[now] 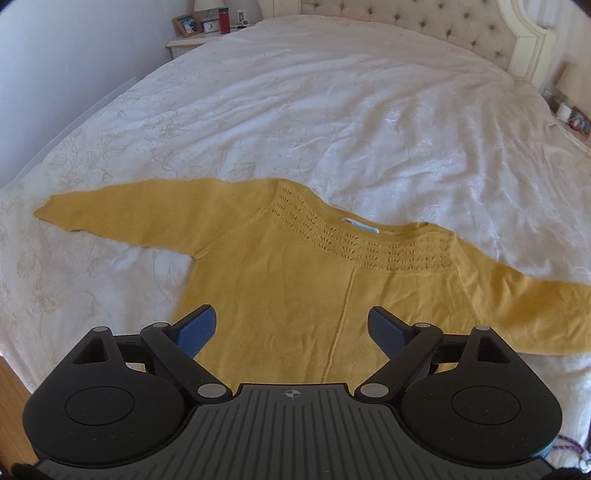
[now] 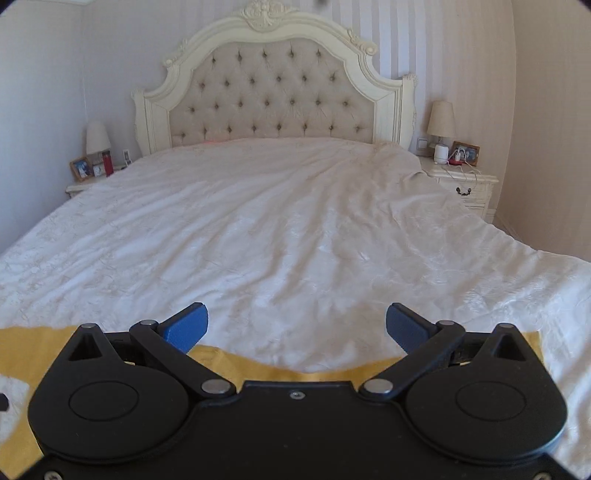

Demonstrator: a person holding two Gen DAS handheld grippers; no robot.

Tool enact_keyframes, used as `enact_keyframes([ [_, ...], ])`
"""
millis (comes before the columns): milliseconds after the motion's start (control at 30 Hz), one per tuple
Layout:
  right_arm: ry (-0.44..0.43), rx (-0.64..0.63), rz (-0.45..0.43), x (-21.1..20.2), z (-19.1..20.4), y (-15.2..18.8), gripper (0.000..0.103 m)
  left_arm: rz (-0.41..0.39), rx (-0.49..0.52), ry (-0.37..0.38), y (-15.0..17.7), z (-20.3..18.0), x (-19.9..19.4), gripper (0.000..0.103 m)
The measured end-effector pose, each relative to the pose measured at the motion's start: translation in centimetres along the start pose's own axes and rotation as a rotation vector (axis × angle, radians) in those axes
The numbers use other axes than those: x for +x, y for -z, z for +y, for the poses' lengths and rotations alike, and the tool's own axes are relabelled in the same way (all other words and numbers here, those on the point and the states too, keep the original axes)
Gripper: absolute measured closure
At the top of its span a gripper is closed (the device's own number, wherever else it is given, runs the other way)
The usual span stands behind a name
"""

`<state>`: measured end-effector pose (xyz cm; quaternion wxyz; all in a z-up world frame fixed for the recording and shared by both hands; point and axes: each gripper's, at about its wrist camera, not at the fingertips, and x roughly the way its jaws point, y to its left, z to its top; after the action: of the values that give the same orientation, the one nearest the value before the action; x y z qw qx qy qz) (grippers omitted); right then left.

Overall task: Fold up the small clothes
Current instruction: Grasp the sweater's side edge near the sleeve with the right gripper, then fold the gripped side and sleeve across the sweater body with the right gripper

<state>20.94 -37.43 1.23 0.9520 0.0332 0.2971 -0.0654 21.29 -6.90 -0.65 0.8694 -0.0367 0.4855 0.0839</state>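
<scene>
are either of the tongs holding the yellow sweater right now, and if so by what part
Nothing is held. The left tongs and right tongs are both open above the yellow sweater, which lies flat on the bed.

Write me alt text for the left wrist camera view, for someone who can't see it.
A yellow knit sweater lies flat on a white bedspread with both sleeves spread out to the sides. The open left gripper hovers over its body, blue fingertips apart and holding nothing. A tufted headboard and a nightstand sit beyond.
</scene>
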Motion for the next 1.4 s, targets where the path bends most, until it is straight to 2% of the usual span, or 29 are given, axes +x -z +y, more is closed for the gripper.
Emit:
enact_keyframes([
  [67, -0.030, -0.005, 0.086, 2.0, -3.9, 0.5, 0.003, 0.018, -0.013, 0.000, 0.4, -1.4, 0.2, 0.013],
  [100, -0.048, 0.012, 0.112, 2.6, -5.9, 0.8, 0.013, 0.019, -0.011, -0.002, 0.7, -2.0, 0.2, 0.013],
  [167, -0.060, 0.060, 0.190, 4.1, -10.3, 1.4, 0.023, 0.011, 0.005, -0.009, 1.0, -3.3, 0.1, 0.013],
  [267, 0.004, 0.097, 0.265, 5.2, -16.0, 2.2, 0.024, -0.004, 0.029, -0.015, 1.5, -4.6, -0.2, 0.013],
  [400, 0.084, 0.075, 0.327, 6.8, -21.5, 2.9, 0.024, -0.008, 0.027, 0.001, 2.0, -5.3, -0.3, 0.013],
  [533, 0.102, 0.134, 0.394, 8.7, -26.1, 4.2, 0.030, -0.006, 0.012, 0.013, 2.2, -5.4, -0.5, 0.013],
  [733, 0.073, 0.253, 0.444, 11.2, -29.2, 6.3, 0.030, 0.003, 0.006, 0.002, 2.4, -5.0, -0.8, 0.013],
  [767, 0.067, 0.260, 0.445, 11.3, -29.2, 6.4, 0.031, 0.007, 0.006, 0.003, 2.4, -4.8, -0.8, 0.013],
  [833, 0.046, 0.270, 0.445, 11.3, -29.2, 6.4, 0.046, 0.025, 0.003, 0.007, 2.5, -4.4, -0.5, 0.013],
  [900, 0.026, 0.296, 0.461, 11.1, -29.2, 6.2, 0.084, 0.046, -0.003, 0.014, 2.6, -3.8, 0.0, 0.013],
  [1000, 0.016, 0.312, 0.453, 10.4, -28.8, 5.5, 0.087, 0.070, 0.002, 0.027, 2.6, -2.9, 0.8, 0.013],
  [1133, -0.038, 0.344, 0.413, 7.8, -25.7, 3.3, 0.087, 0.063, 0.034, 0.052, 2.5, -1.4, 1.6, 0.013],
  [1233, -0.109, 0.350, 0.359, 5.3, -21.6, 1.0, 0.087, 0.062, 0.061, 0.084, 2.1, 0.2, 2.7, 0.013],
  [1400, -0.242, 0.306, 0.287, 2.5, -11.1, -2.7, 0.087, 0.073, 0.102, 0.155, 0.9, 4.2, 4.8, 0.013],
])
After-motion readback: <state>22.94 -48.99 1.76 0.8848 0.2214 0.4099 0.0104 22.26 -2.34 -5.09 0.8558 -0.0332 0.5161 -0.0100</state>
